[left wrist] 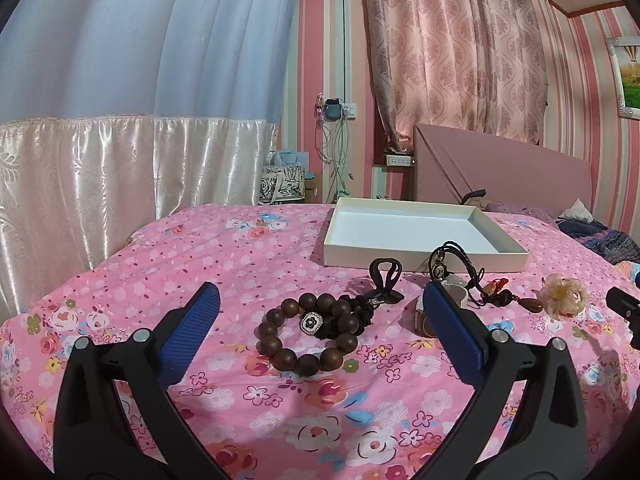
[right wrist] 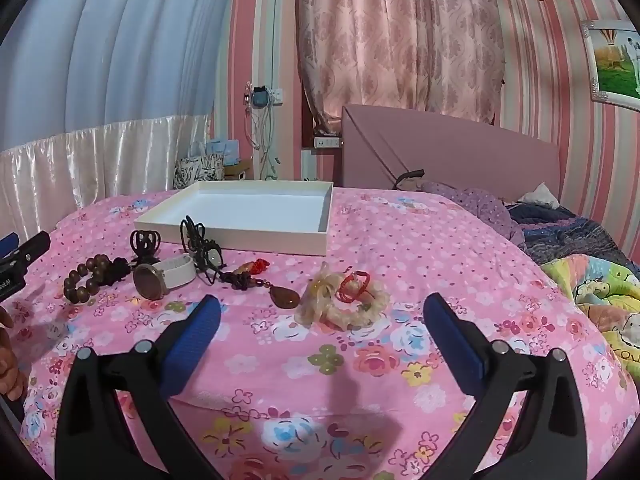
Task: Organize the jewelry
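Jewelry lies in a row on a pink floral bedspread in front of a shallow white tray [left wrist: 420,258] [right wrist: 240,240]. A brown wooden bead bracelet [left wrist: 280,352] [right wrist: 80,280] lies just beyond my left gripper [left wrist: 320,300], which is open and holds nothing. On it rests a black scrunchie with a flower charm [left wrist: 312,322]. A black hair claw [left wrist: 384,276] [right wrist: 145,245], a white-strapped watch [right wrist: 160,276], a black cord bracelet [left wrist: 456,256] [right wrist: 200,246] and a brown pendant on a dark cord [right wrist: 285,296] follow. A cream flower scrunchie with a red ring [right wrist: 344,296] lies ahead of my open right gripper [right wrist: 322,306].
A pink headboard [right wrist: 460,152] and rumpled blankets [right wrist: 580,240] lie at the far right. Satin curtains hang on the left, with bags on the floor [left wrist: 284,184] beyond the bed edge. A person's hand [right wrist: 10,360] shows at the right wrist view's left edge.
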The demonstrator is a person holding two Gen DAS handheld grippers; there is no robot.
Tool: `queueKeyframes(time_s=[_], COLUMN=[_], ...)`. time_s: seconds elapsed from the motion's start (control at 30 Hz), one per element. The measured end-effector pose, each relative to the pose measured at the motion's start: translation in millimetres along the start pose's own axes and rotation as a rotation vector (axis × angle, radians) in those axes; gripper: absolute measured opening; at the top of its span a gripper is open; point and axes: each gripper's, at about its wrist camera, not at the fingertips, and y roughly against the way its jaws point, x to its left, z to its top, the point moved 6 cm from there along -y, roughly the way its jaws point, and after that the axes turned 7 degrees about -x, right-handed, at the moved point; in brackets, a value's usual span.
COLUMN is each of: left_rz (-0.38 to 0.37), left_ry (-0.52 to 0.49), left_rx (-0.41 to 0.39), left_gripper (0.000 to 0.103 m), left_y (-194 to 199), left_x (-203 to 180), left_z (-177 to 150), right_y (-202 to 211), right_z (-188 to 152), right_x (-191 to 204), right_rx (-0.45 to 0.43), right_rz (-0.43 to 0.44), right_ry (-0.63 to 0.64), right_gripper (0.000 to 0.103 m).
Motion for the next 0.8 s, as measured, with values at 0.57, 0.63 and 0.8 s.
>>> queueKeyframes(time_s=[0.57, 0.63, 0.8], left_rz=[0.002, 0.001, 0.002], left_ry=[0.005, 0.006, 0.008], left_rx=[0.01, 0.011, 0.009], left_gripper=[0.1, 0.1, 0.1], left_y=[-0.6, -0.7, 0.0], left_x=[0.2, 0.3, -0.4], left_z=[-0.1, -0.3, -0.1], right_y=[1.1, 1.3, 0.4], right_z=[-0.5, -0.4, -0.6], right_x=[-2.2, -1.9, -3.5], right_rx=[0.004, 0.003, -0.001], right_rz=[-0.014, -0.016, -0.015], right_ry=[-0.009, -0.006, -0.002], right_gripper=[0.101, 0.101, 0.101])
